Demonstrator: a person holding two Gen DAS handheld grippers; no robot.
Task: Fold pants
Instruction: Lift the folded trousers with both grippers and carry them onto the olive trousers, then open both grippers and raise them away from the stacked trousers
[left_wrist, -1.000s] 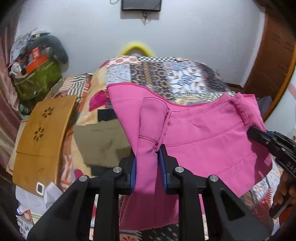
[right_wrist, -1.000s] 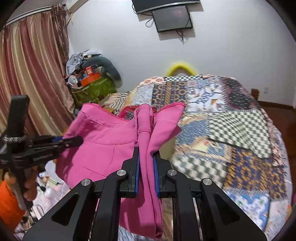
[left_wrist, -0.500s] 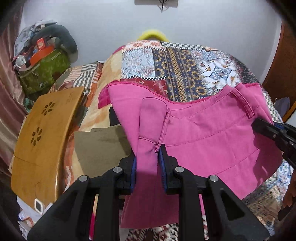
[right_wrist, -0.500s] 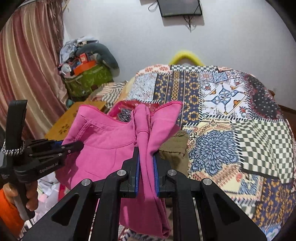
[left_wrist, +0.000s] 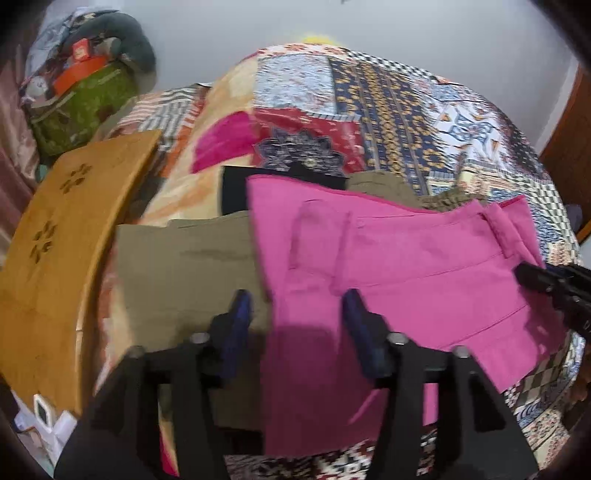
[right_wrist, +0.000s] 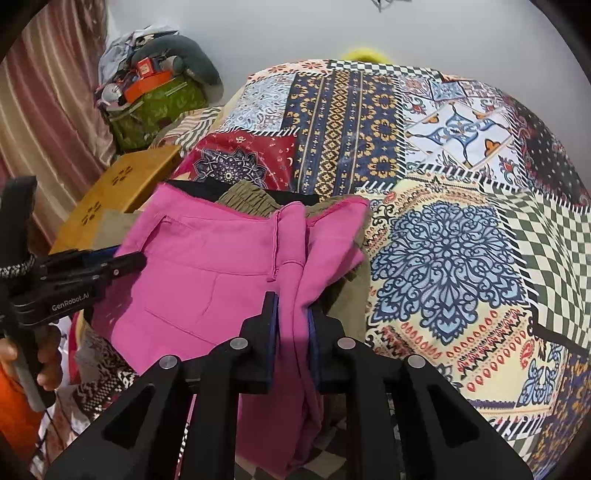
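The pink pants (left_wrist: 406, 266) lie waist end away from me over the patchwork bed (left_wrist: 388, 110). My left gripper (left_wrist: 297, 301) is at their left edge. Its jaws are opening and stand wide, with pink cloth between the blue pads but not pressed by them. In the right wrist view the pink pants (right_wrist: 207, 273) bunch into a ridge that runs into my right gripper (right_wrist: 291, 306). That gripper is shut on this fold, though its jaws are just starting to ease apart. The left gripper (right_wrist: 125, 264) shows there at the left, and the right gripper (left_wrist: 528, 277) shows at the left view's right edge.
Olive pants (left_wrist: 177, 269) and a black cloth (left_wrist: 234, 188) lie under and beside the pink ones. A wooden lap table (left_wrist: 55, 251) stands to the left of the bed, a green bag (left_wrist: 81, 107) behind it. A hand (right_wrist: 48, 362) holds the left gripper's handle.
Both grippers came down toward the bed with the pink pants. The left jaws, earlier shut on a pinched fold, have spread apart, and the cloth there has flattened.
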